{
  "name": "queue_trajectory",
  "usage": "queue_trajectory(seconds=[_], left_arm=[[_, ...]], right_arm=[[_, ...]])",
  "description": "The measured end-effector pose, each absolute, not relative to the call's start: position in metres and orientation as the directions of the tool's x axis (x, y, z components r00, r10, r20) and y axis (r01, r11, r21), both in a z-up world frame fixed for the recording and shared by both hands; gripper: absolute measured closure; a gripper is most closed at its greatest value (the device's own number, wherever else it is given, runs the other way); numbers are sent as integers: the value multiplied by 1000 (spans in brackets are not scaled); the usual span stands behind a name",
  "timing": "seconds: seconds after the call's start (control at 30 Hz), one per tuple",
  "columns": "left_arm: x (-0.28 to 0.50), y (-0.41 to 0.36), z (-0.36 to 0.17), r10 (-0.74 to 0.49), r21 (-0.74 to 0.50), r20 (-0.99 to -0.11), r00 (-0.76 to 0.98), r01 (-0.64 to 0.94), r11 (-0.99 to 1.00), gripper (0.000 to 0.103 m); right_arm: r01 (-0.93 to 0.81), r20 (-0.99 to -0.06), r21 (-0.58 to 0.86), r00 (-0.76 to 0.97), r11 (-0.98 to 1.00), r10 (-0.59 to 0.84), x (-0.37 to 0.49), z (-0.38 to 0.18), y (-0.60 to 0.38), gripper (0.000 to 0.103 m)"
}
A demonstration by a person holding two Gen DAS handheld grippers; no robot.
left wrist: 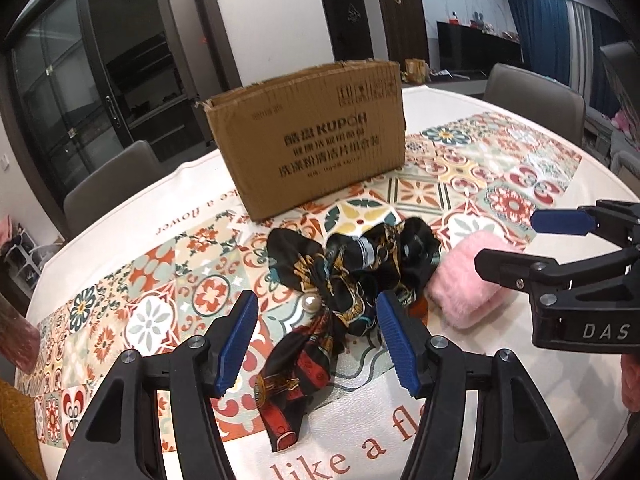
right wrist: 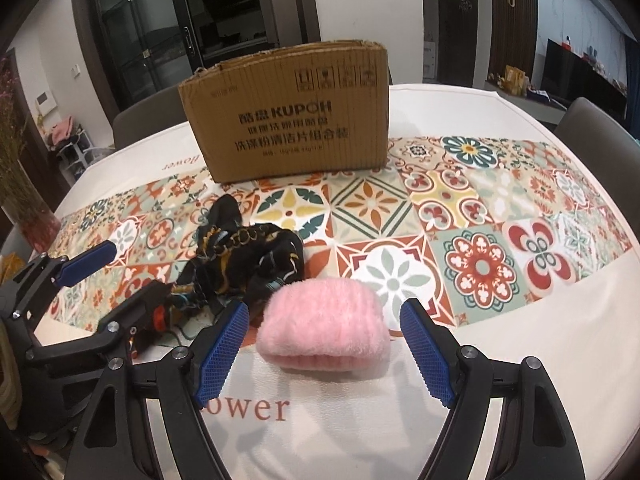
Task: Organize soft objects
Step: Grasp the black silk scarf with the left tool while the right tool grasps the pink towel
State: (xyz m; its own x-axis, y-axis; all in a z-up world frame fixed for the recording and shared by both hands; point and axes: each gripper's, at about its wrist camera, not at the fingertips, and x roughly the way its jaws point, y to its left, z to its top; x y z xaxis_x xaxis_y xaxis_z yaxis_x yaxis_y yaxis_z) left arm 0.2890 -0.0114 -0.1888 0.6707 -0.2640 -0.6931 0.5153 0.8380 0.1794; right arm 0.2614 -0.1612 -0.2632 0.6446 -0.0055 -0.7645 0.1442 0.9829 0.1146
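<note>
While both jaws gape empty | left gripper [left wrist: 316, 340] over black patterned silk scarf [left wrist: 348, 272] | right gripper [right wrist: 326, 350] flanking fluffy pink plush roll [right wrist: 324, 328] | brown cardboard box [right wrist: 288, 112] far.

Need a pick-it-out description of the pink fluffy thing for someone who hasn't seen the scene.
Find the cardboard box standing on the patterned tablecloth. In front of it lie two soft items side by side; the pink one is on the right, between the open right gripper fingers. It is plain, fluffy and ribbed, unlike the dark printed scarf beside it.

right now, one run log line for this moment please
left gripper: open over black patterned scarf | right gripper: open around pink fluffy item | cardboard box: upright behind both
</note>
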Motion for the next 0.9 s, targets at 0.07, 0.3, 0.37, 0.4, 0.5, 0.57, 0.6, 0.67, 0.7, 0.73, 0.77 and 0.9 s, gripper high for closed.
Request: queue_trajectory(seconds=[0.07,0.3,0.37,0.4,0.5,0.57,0.6,0.67,0.7,0.73,0.77,0.9], left_arm=[[291,-14,-197,-260,186,-703,662,524,831,41],[300,-21,-219,-261,177,-730,631,544,821,40],[304,-24,-225,-266,165,-737,621,547,821,40],[306,-25,-228,-268,159,-740,617,546,822,40],[312,-29,-234,-263,152,-746,611,541,827,40],[315,-32,-238,-260,157,-746,613,541,826,40],[317,-34,-240,-255,164,-745,616,540,826,40],[321,-37,-244,-247,173,-744,621,536,826,40],[322,-37,-245,-245,175,-744,622,535,827,39],[324,-39,-247,-241,181,-743,625,533,827,39],[325,-41,-248,-240,182,-742,626,533,826,39],[331,-47,-253,-233,197,-744,626,539,819,39]], right_arm=[[142,-771,111,636,984,-5,263,-269,-161,24],[137,-783,104,622,985,-3,269,-281,-162,24],[137,-787,105,617,985,-2,271,-285,-164,24],[137,-788,107,615,985,0,272,-287,-165,24],[142,-792,119,610,983,8,276,-291,-167,24],[144,-796,127,606,981,14,278,-294,-168,24],[143,-796,131,605,981,18,279,-295,-168,24],[143,-796,133,605,981,20,280,-297,-169,24],[141,-796,133,605,981,22,281,-299,-168,24],[140,-797,132,603,981,21,282,-300,-168,24],[140,-799,131,601,981,21,282,-302,-169,24],[139,-797,138,603,981,27,283,-305,-170,24]])
